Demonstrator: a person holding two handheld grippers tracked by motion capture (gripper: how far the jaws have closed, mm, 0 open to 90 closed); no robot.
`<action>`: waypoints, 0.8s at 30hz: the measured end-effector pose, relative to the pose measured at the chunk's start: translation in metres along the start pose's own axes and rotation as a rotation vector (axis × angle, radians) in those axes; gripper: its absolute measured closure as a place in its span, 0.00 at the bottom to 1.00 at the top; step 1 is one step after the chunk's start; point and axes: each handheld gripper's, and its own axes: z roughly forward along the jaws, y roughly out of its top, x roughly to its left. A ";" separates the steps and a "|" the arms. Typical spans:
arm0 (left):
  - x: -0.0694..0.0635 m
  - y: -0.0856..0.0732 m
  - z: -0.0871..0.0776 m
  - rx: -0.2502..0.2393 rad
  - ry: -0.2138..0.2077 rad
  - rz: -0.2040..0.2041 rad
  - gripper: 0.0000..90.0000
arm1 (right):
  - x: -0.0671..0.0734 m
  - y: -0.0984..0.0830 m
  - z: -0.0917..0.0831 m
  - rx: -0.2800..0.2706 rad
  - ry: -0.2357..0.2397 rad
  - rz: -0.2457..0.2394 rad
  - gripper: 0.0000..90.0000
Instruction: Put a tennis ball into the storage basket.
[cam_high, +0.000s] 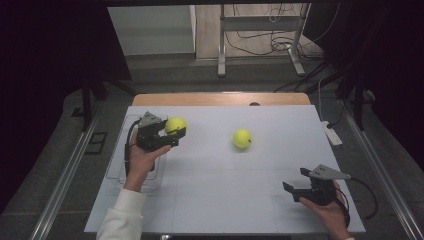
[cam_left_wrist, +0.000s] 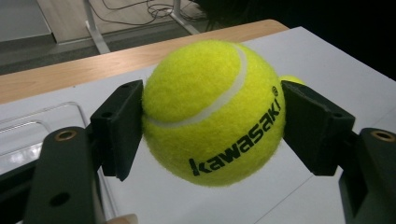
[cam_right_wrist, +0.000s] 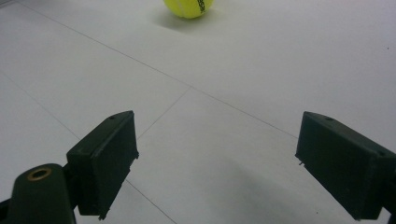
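Observation:
My left gripper (cam_high: 172, 132) is shut on a yellow tennis ball (cam_high: 175, 125) and holds it above the left side of the white table. In the left gripper view the ball (cam_left_wrist: 212, 112), printed "kawasaki", sits squeezed between both black pads (cam_left_wrist: 119, 128). A second tennis ball (cam_high: 242, 138) rests on the table near the middle. It appears at the top edge of the right gripper view, ball (cam_right_wrist: 189, 7). My right gripper (cam_high: 296, 186) is open over the front right of the table, nothing between its pads (cam_right_wrist: 105, 161).
A clear plastic tray (cam_high: 120, 150) lies on the table's left edge, under my left hand. The wooden table rim (cam_high: 220, 99) runs along the far side. A white device (cam_high: 332, 135) sits at the right edge. Metal stand legs and cables are on the floor beyond.

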 end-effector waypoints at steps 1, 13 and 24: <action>0.002 0.000 0.000 0.002 0.004 -0.003 0.30 | 0.000 0.000 0.000 0.001 0.000 -0.001 0.14; 0.017 -0.003 -0.003 0.008 0.050 -0.038 0.30 | 0.000 0.000 0.000 0.002 -0.001 0.002 0.14; 0.029 -0.006 -0.005 0.005 0.074 -0.068 0.30 | 0.000 -0.001 0.000 0.004 -0.003 0.001 0.14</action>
